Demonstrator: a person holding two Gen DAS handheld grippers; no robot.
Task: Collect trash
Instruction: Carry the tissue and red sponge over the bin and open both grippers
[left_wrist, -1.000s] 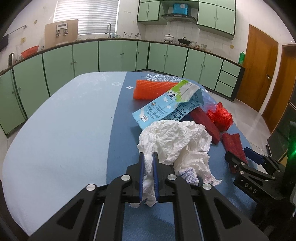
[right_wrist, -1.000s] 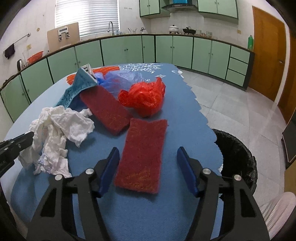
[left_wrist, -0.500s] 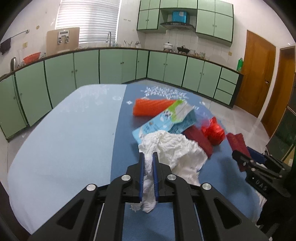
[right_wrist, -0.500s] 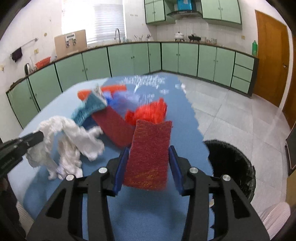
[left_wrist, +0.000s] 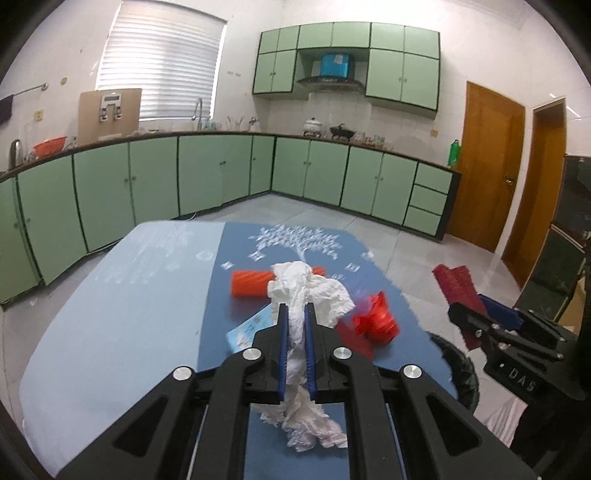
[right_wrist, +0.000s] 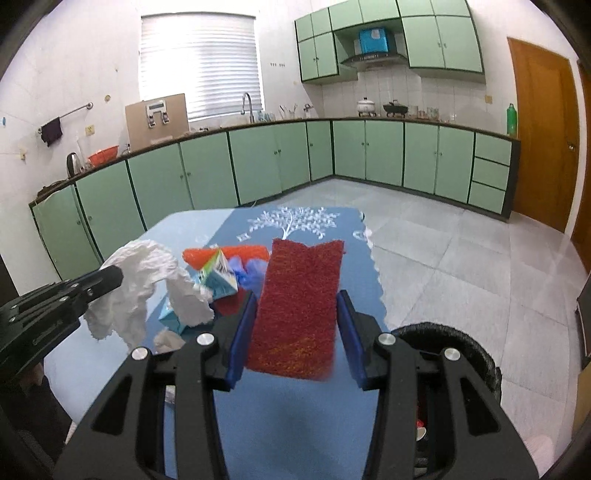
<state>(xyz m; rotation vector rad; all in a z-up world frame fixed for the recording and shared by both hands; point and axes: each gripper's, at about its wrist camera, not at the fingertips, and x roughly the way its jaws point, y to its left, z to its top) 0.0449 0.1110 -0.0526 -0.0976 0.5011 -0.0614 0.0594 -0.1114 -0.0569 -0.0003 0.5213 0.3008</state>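
My left gripper (left_wrist: 295, 325) pinched crumpled white tissue (left_wrist: 306, 291), my right gripper (right_wrist: 295, 325), marked "DAS", clamped a red scouring pad (right_wrist: 299, 306).

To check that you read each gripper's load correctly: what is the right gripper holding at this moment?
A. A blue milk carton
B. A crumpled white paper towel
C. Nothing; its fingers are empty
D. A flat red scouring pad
D: in the right wrist view the right gripper is closed on the flat red scouring pad, lifted off the table, while the left gripper pinches the white paper towel.
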